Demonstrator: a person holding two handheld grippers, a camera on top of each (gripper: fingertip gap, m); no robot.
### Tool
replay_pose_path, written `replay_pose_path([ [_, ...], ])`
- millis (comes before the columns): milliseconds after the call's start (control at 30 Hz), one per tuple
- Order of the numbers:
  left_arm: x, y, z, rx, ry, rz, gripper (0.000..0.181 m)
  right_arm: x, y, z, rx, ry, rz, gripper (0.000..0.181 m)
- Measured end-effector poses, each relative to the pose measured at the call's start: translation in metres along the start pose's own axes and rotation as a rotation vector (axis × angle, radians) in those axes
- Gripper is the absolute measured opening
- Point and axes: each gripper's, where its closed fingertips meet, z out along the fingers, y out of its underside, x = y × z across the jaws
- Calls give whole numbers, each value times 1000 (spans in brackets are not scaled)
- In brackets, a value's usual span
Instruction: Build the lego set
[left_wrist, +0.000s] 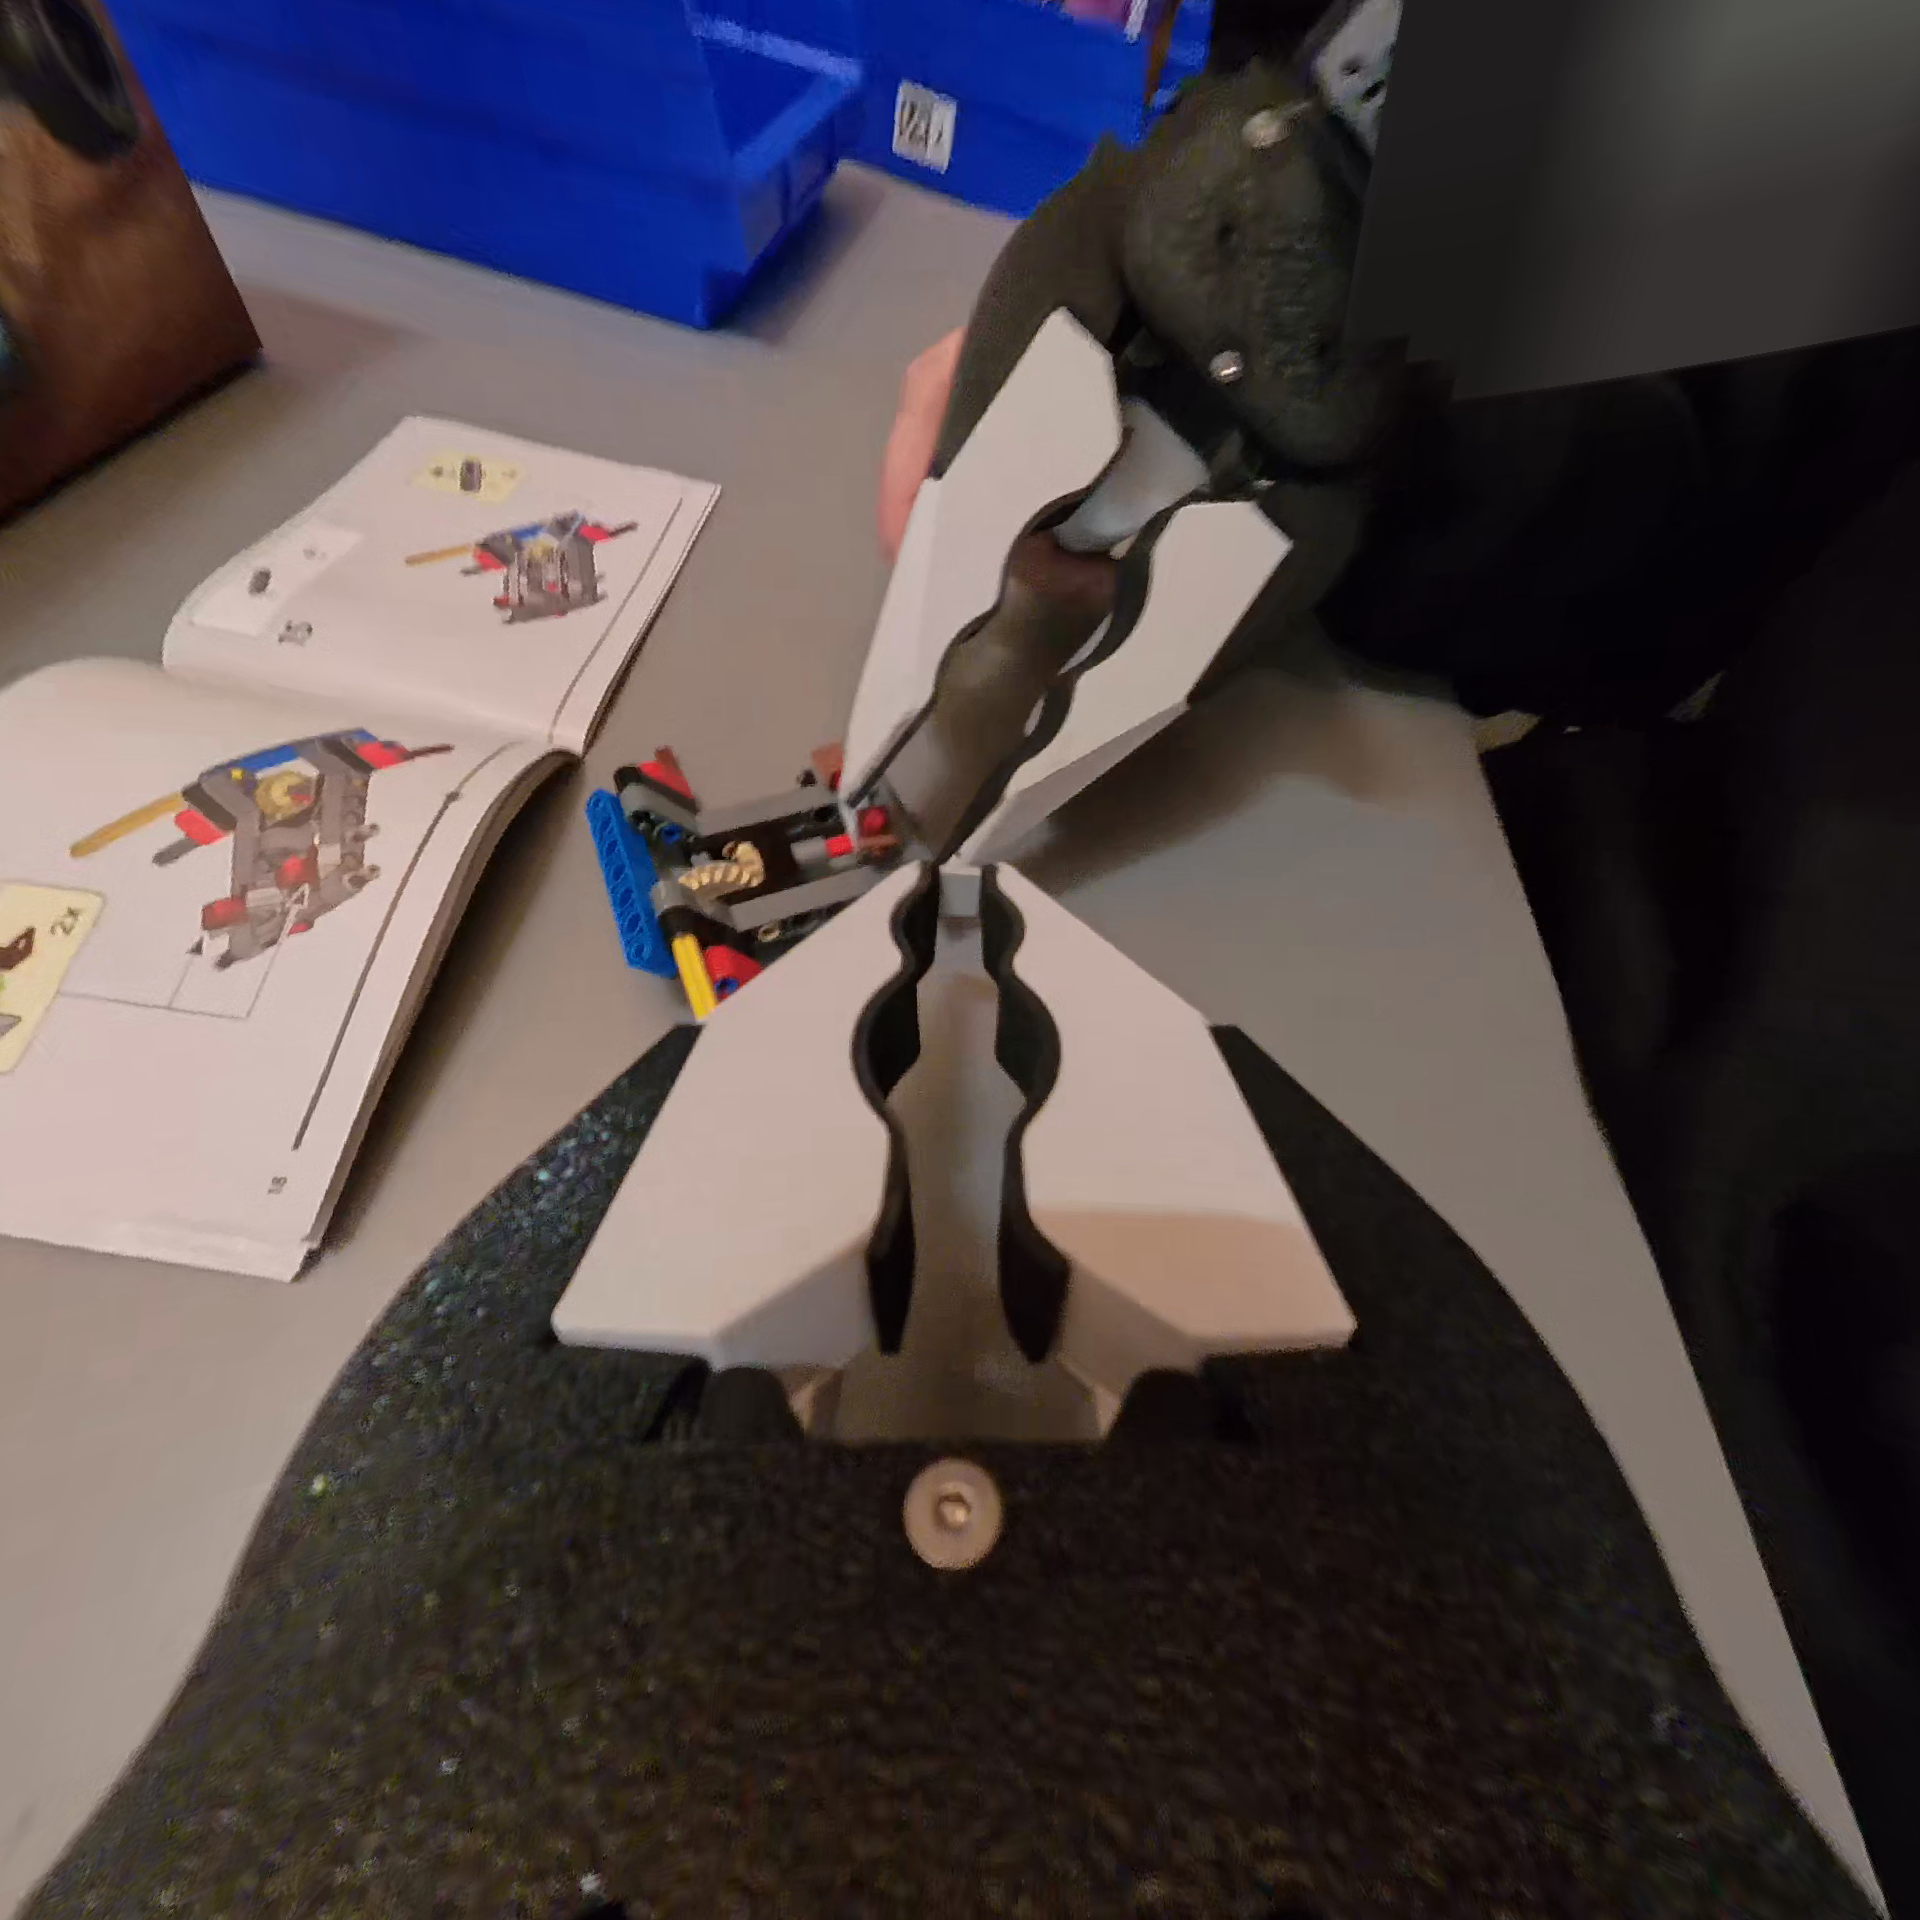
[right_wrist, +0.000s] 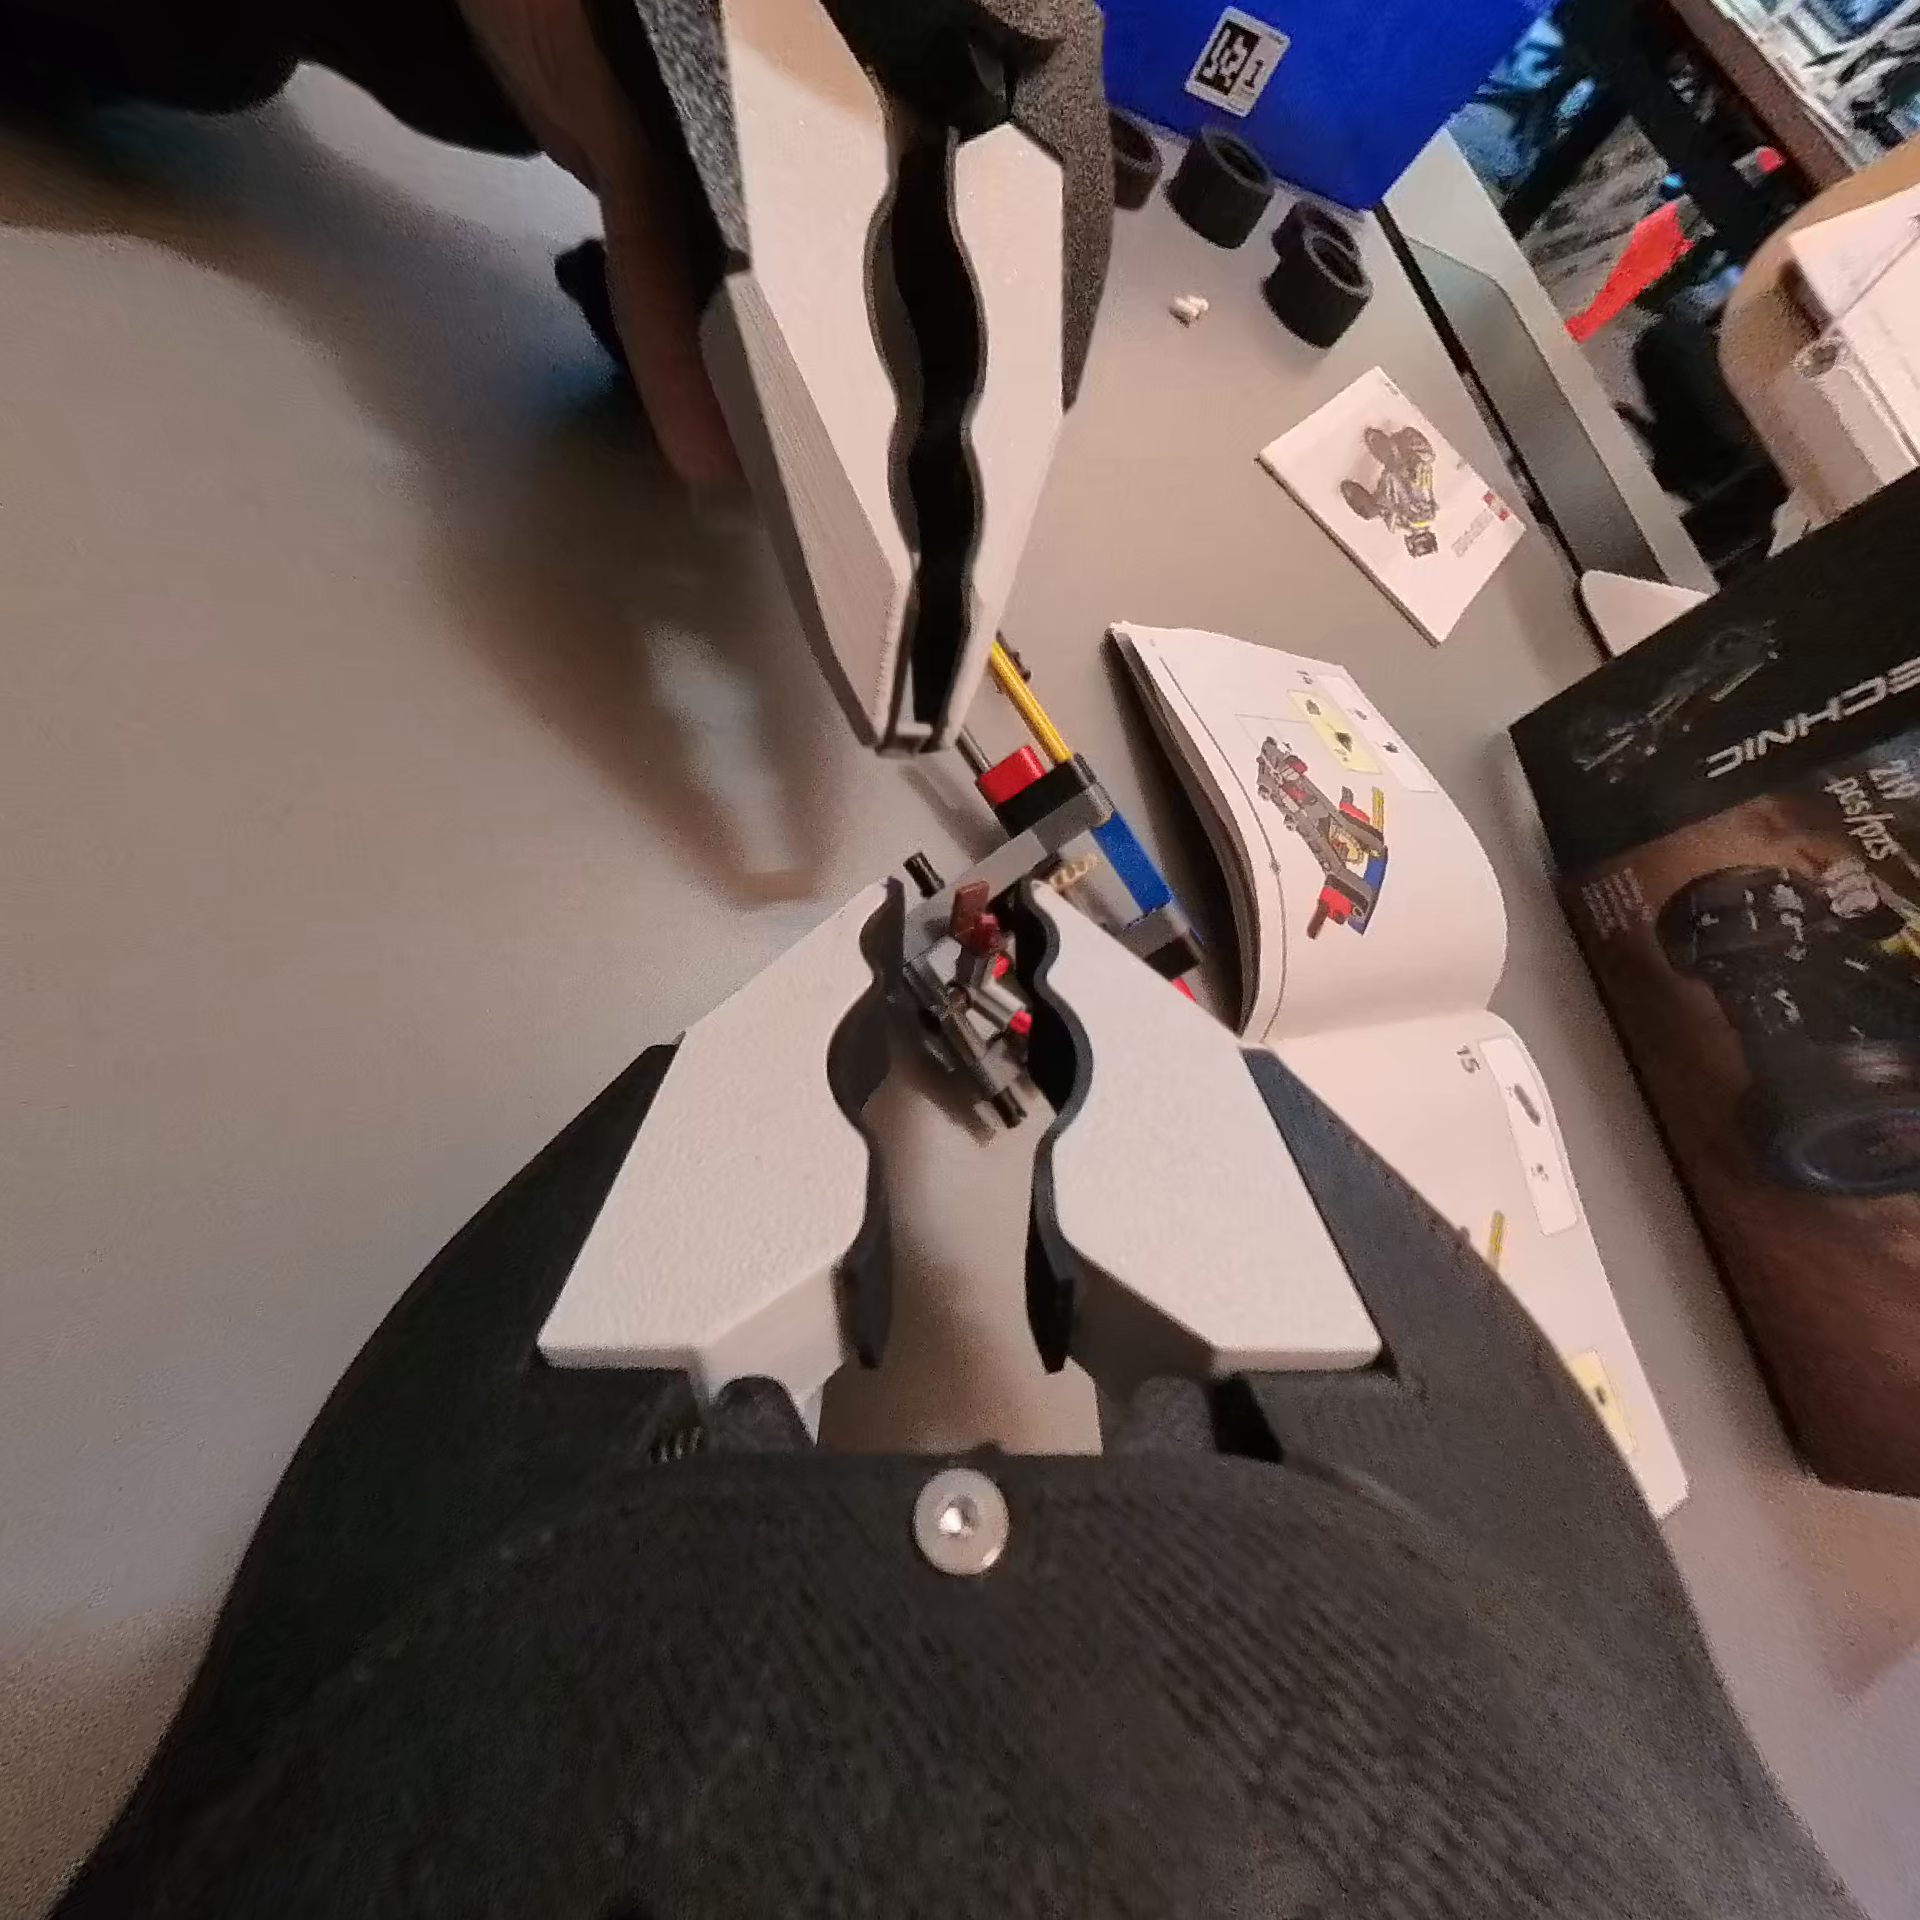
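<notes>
A partly built lego assembly (left_wrist: 748, 873) of grey, black, red and blue pieces with a yellow axle lies on the grey table (left_wrist: 727, 395). My right gripper (right_wrist: 964, 904) is shut on its near end (right_wrist: 966, 997); in the left wrist view this gripper (left_wrist: 909, 826) comes down from the upper right onto the assembly. My left gripper (left_wrist: 956, 883) is shut on a small grey lego piece (left_wrist: 958, 896), right beside the assembly and the right gripper's tips. In the right wrist view the left gripper (right_wrist: 914, 738) points down next to the yellow axle (right_wrist: 1023, 701).
An open instruction booklet (left_wrist: 312, 831) lies left of the assembly and also shows in the right wrist view (right_wrist: 1351, 883). Blue bins (left_wrist: 520, 156) stand at the back. Black tyres (right_wrist: 1226, 187), a small leaflet (right_wrist: 1392, 509) and the dark set box (right_wrist: 1766, 935) are nearby. My two grippers' fingertips are within a few centimetres of each other.
</notes>
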Motion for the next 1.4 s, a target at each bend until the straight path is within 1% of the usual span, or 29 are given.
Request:
replay_pose_path([
  [67, 6, -8, -5, 69, 18, 24, 6, -1, 0, -2, -3, -68, 6, 21],
  [100, 9, -13, -8, 109, 21, 39, 5, 3, -2, -4, 4, -57, 10, 24],
  [133, 12, -19, -11, 159, 23, 57, 6, 9, -10, -8, 34, -31, 22, 25],
  [200, 23, -34, -18, 274, 37, 97, 6, 4, -34, -17, 151, -70, 80, 24],
  [300, 38, -53, -27, 410, 35, 163, 5, -10, -64, -26, 321, -184, 236, 25],
  [367, 48, -60, -30, 461, 33, 219, 6, -18, -82, -38, 454, -274, 340, 24],
  [433, 56, -64, -33, 492, 35, 275, 5, -15, -97, -57, 607, -352, 469, 20],
  [500, 62, -69, -38, 538, 6, 346, 5, -10, -102, -70, 701, -456, 646, 14],
  [567, 68, -74, -40, 569, -4, 397, 5, -7, -103, -78, 759, -559, 792, 12],
  [600, 71, -76, -40, 581, -7, 418, 5, -7, -104, -80, 774, -598, 846, 6],
  [633, 73, -78, -40, 592, -11, 440, 5, -9, -102, -77, 759, -621, 897, 5],
  [667, 77, -80, -39, 597, -5, 461, 5, -12, -102, -76, 754, -659, 924, 14],
  [700, 80, -80, -38, 596, 1, 475, 5, -18, -105, -77, 759, -708, 944, 14],
  [833, 81, -85, -40, 622, -16, 499, 6, -25, -111, -83, 809, -837, 1041, 4],
  [933, 84, -83, -39, 613, -10, 517, 5, -32, -111, -82, 797, -877, 1049, 14],
  [1000, 85, -82, -37, 601, -4, 534, 5, -35, -114, -86, 816, -927, 1062, 14],
  [1167, 91, -81, -36, 595, 15, 556, 5, -32, -114, -86, 852, -951, 1114, 5],
  [1267, 89, -79, -35, 573, -7, 575, 6, -31, -112, -85, 853, -931, 1113, 4],
  [1333, 82, -74, -33, 505, -58, 597, 6, -29, -107, -78, 818, -857, 1111, 4],
  [1400, 73, -61, -28, 388, -109, 612, 6, -29, -95, -67, 724, -753, 1088, 4],
])
